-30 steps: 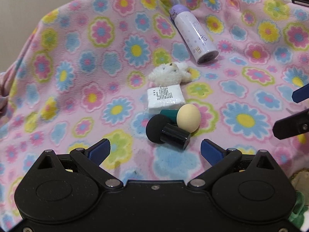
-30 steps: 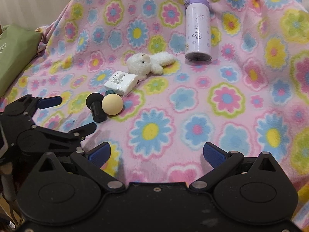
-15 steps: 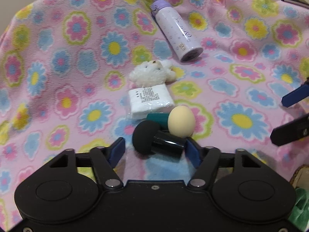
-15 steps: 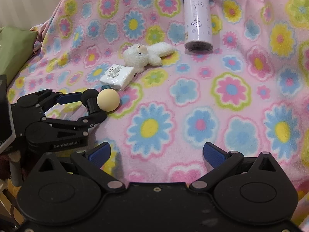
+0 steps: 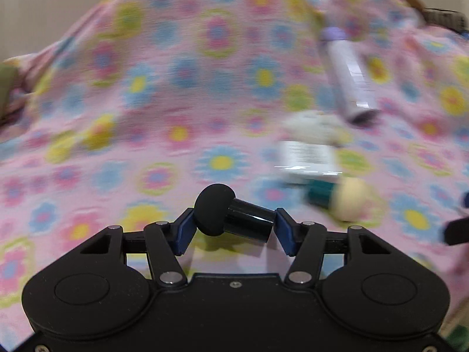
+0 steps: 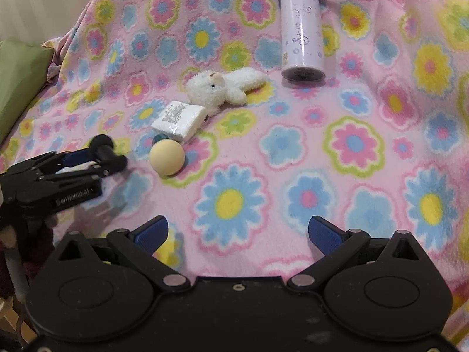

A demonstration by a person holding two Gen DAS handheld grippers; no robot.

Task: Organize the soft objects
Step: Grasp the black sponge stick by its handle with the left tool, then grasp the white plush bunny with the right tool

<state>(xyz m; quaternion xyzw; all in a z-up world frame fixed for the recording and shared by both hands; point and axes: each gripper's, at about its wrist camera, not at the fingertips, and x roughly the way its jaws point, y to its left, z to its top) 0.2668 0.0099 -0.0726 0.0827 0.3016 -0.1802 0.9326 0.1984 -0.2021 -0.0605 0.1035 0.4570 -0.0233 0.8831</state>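
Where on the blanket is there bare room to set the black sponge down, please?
The blanket is bare between the right gripper and the bottle. It is crowded around the cream sponge, tissue pack and plush toy.

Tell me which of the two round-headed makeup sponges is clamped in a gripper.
The black sponge with the black cylindrical handle, between the closing jaws of the left gripper. The cream sponge with the teal handle lies free on the flowered blanket.
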